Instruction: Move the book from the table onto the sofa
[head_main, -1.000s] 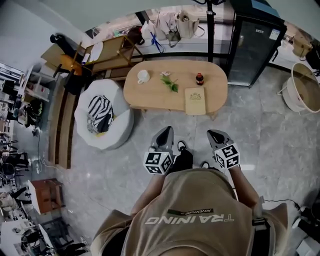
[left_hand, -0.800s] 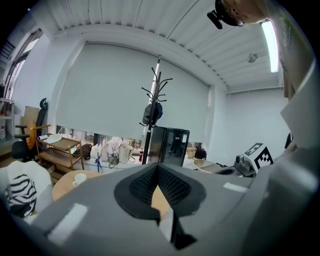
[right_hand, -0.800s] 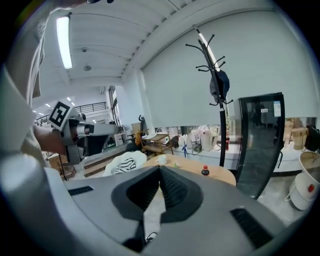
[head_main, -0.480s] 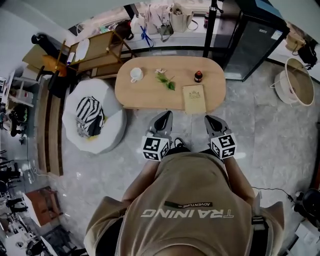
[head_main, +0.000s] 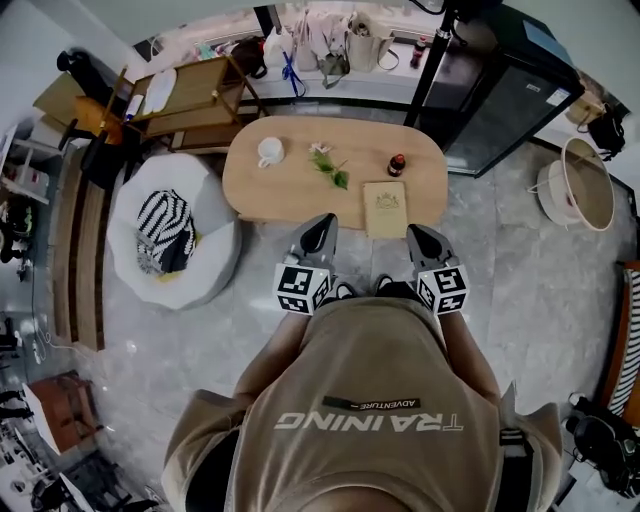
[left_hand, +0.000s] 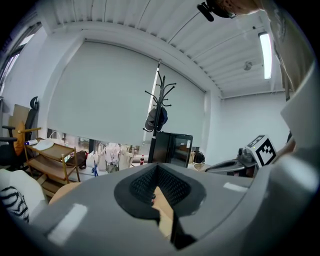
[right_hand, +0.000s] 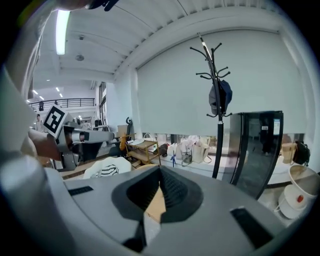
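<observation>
A tan book (head_main: 386, 208) lies flat at the near right edge of the oval wooden table (head_main: 300, 190). The white round sofa seat (head_main: 205, 260) with a striped cushion (head_main: 165, 228) stands left of the table. My left gripper (head_main: 321, 230) hovers just short of the table's near edge, left of the book, its jaws shut and empty. Just below and right of the book's near corner, my right gripper (head_main: 419, 238) is also shut and empty. In the left gripper view the gripper (left_hand: 157, 175) shows closed jaws; the right gripper view shows the same of its gripper (right_hand: 160, 172).
On the table stand a white mug (head_main: 269, 152), a sprig of flowers (head_main: 328, 165) and a small dark bottle (head_main: 397, 164). A black cabinet (head_main: 500, 95) and coat stand (head_main: 432, 55) are behind right. A wooden shelf (head_main: 185, 95) and bags (head_main: 320, 45) line the back.
The person has walked toward the table. Both grippers now sit closer to its near edge and to the book; their jaws stayed shut.
</observation>
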